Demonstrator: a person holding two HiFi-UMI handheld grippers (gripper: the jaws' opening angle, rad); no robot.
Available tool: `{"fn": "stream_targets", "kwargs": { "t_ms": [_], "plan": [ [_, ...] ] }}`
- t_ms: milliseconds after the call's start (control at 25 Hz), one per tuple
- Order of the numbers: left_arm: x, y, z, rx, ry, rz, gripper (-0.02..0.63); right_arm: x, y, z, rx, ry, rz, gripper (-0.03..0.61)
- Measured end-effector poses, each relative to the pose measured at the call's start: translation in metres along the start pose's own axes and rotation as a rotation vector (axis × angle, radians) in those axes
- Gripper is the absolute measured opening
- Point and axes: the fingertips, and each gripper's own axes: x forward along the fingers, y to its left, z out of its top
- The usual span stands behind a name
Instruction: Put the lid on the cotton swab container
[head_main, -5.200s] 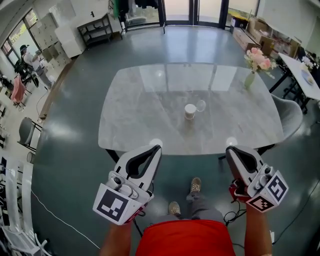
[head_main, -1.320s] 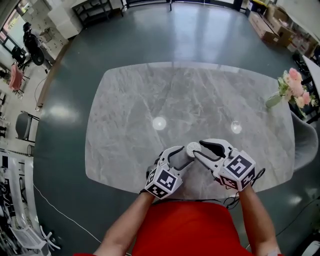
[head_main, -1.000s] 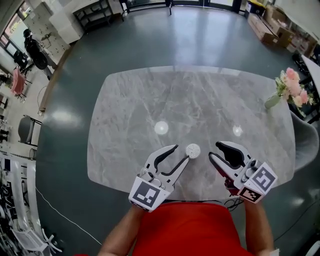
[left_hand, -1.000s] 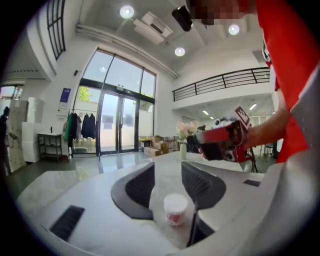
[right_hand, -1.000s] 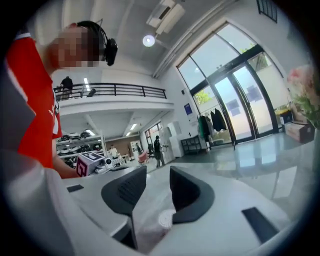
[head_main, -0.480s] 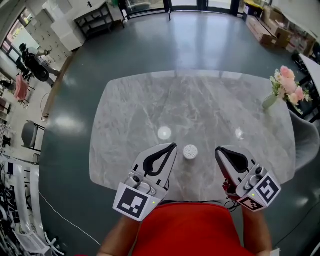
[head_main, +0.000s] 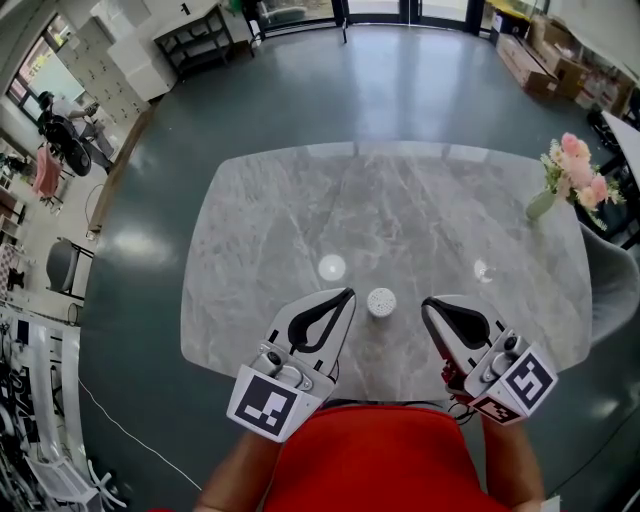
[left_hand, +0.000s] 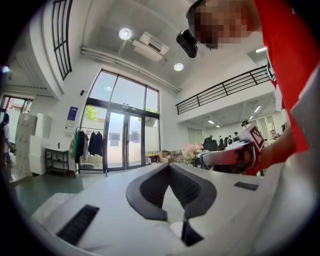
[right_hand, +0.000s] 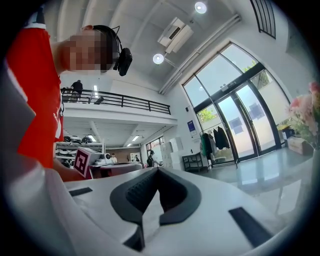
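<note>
1. Tool state. My left gripper (head_main: 346, 294) has its jaws together, tips meeting, with nothing between them. My right gripper (head_main: 425, 303) is in the same condition: jaws together and empty. Both are over the near edge of the table (head_main: 290, 215), pointing toward the far side.

2. Work location. The container (head_main: 381, 302) stands upright close to the table's near edge. It sits between the two gripper tips and touches neither.

3. Progress. No loose lid lies on the table. The container's top shows as a pale, speckled disc, which I judge to be the clear lid over the swabs. On that reading, the lid is placed and released.

4. Remaining. The head view is too small to confirm that the lid sits flush, and neither gripper view shows the container. The vase (head_main: 541, 203) at the far right is well apart.
</note>
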Motion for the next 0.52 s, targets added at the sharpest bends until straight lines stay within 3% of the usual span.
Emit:
{"fn": "stream_targets", "kwargs": {
  "t_ms": [520],
  "plan": [
    [-0.0023,-0.0088,-0.0012,-0.002,0.012,-0.017,0.021,0.0007,0.0086,0.0009,-0.006,0.006,0.021,0.017]
  ]
}}
